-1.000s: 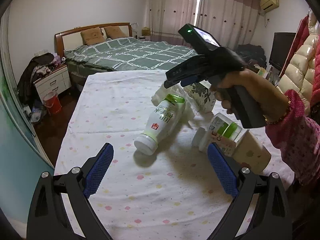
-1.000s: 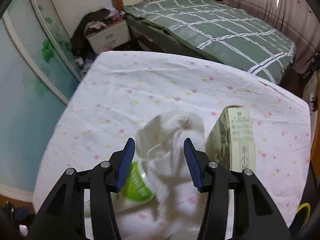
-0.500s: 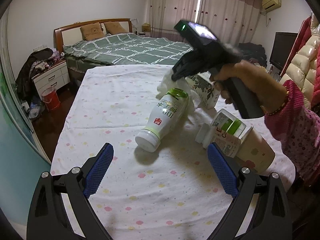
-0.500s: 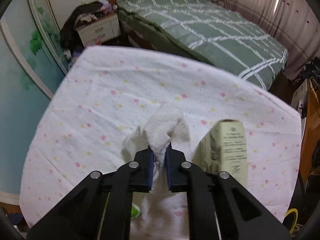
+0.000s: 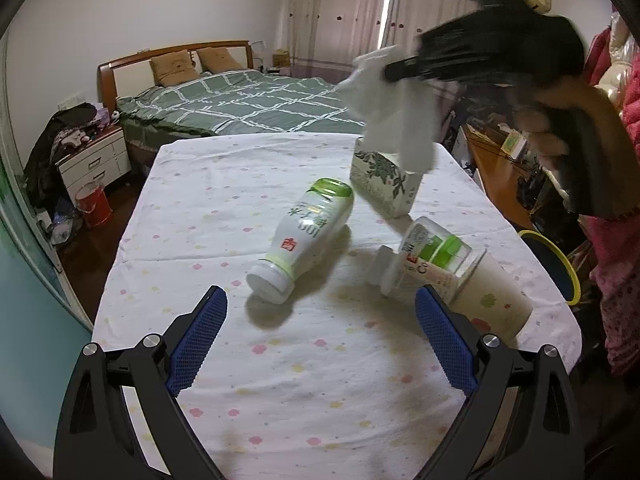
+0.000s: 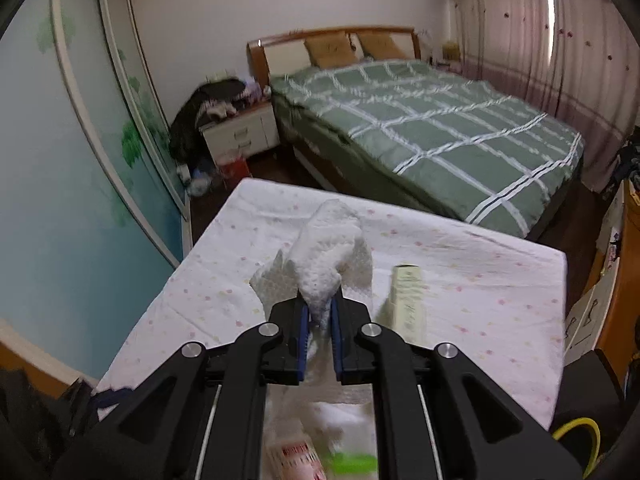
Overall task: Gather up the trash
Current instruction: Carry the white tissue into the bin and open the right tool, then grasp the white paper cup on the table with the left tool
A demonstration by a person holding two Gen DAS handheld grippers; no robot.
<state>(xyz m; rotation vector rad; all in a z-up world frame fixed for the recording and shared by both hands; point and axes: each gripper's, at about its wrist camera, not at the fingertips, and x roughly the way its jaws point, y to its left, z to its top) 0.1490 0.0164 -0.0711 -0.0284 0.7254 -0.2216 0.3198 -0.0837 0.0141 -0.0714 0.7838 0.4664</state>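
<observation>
My right gripper (image 6: 319, 312) is shut on a crumpled white paper towel (image 6: 326, 256) and holds it high above the table; the towel also shows in the left wrist view (image 5: 394, 108). My left gripper (image 5: 320, 336) is open and empty, low over the near part of the table. Ahead of it lie a white bottle with a green base (image 5: 308, 232) on its side, a patterned carton (image 5: 382, 184), a toppled plastic container with a green band (image 5: 424, 256) and a paper cup (image 5: 486, 300).
The table (image 5: 208, 184) has a white dotted cloth. A bin with a yellow rim (image 5: 560, 264) stands on the floor to the right. A green bed (image 5: 240, 104), a nightstand (image 5: 92, 160) and a red bucket (image 5: 94, 204) lie beyond.
My right gripper shut on the paper towel and lifted it off the table, up and to the right. The left gripper stayed open and drew back a little.
</observation>
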